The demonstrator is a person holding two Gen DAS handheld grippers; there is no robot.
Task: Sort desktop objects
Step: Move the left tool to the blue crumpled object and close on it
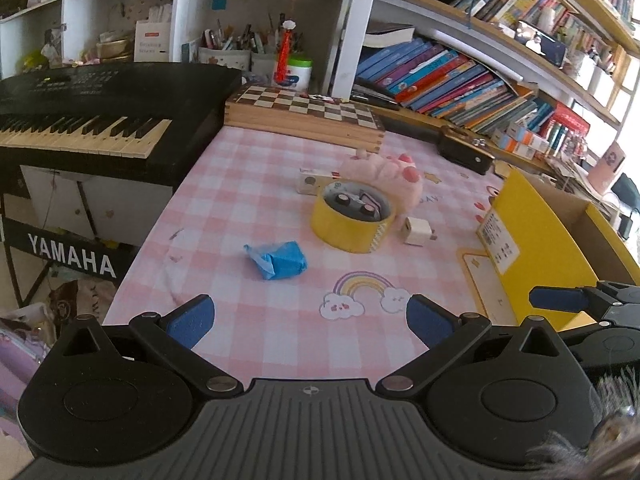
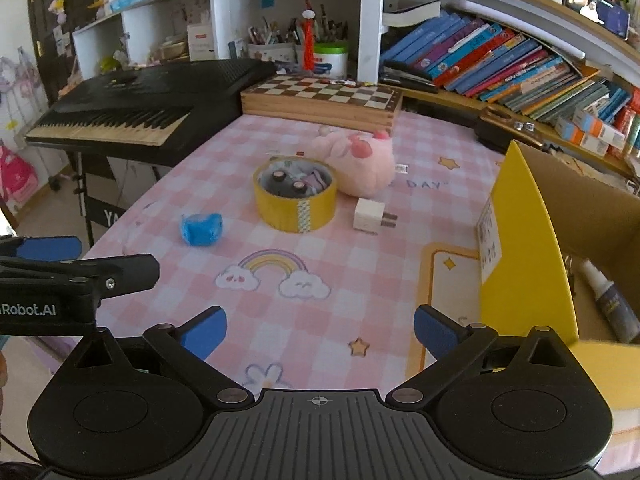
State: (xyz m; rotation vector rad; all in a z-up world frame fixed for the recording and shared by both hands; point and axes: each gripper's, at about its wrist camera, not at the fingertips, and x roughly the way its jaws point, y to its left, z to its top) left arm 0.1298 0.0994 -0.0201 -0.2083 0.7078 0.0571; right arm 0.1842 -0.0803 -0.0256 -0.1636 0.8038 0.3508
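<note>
On the pink checked tablecloth lie a blue wrapped packet point(image 1: 278, 260) point(image 2: 201, 229), a yellow tape roll point(image 1: 352, 216) point(image 2: 295, 199) with small items inside it, a pink plush toy point(image 1: 386, 172) point(image 2: 360, 164), a white charger plug point(image 1: 417, 231) point(image 2: 370, 216) and a small white box point(image 1: 310, 181) behind the roll. A yellow cardboard box point(image 1: 536, 248) point(image 2: 528, 248) stands open at the right, with a bottle point(image 2: 612, 304) inside. My left gripper point(image 1: 310, 320) is open and empty above the table's near edge. My right gripper point(image 2: 320, 330) is open and empty beside the box.
A black Yamaha keyboard point(image 1: 80, 120) point(image 2: 132, 108) stands at the left. A wooden chessboard case point(image 1: 304, 114) point(image 2: 324, 100) lies at the back. Shelves of books point(image 1: 460, 80) point(image 2: 500, 64) and pen holders point(image 1: 236, 50) line the back. A black object point(image 1: 466, 150) lies at the far right.
</note>
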